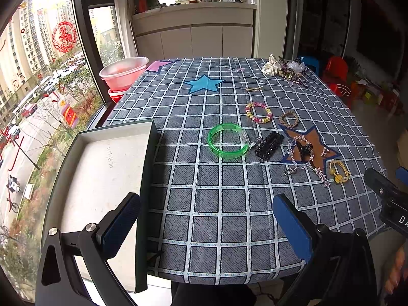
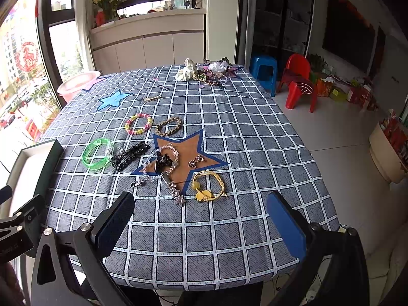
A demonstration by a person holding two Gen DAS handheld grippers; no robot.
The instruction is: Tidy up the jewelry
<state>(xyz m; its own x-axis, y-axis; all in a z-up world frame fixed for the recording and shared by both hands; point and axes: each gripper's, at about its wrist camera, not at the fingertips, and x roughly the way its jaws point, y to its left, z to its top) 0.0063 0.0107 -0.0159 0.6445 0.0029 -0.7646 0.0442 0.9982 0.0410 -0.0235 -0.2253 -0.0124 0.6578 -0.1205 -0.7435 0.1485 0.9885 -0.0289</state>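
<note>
Jewelry loose on checked tabletop, tray unfilled; both claws spread wide, holding nothing.

Translucent green plastic bangle [image 1: 227, 141] lies flat mid-tabletop, touching the black beaded hair clip [image 1: 267, 144]; pastel bead bracelet [image 1: 258, 112] and braided tan bracelet [image 1: 289, 118] just behind; clear bead chain [image 1: 301, 153] and yellow cord bracelet [image 2: 207, 187] on the brown star patch. White shallow tray [image 1: 107, 178] at the left tabletop edge. Left claw [image 1: 206, 227] and right claw [image 2: 201, 224] hover above the near cloth. Risk, as judged: bangle and clip touch, so a grasp may drag both; chain may snag on the black claw clip. Left view shows the tray interior; right view shows only its corner, but resolves the yellow bracelet.
</note>
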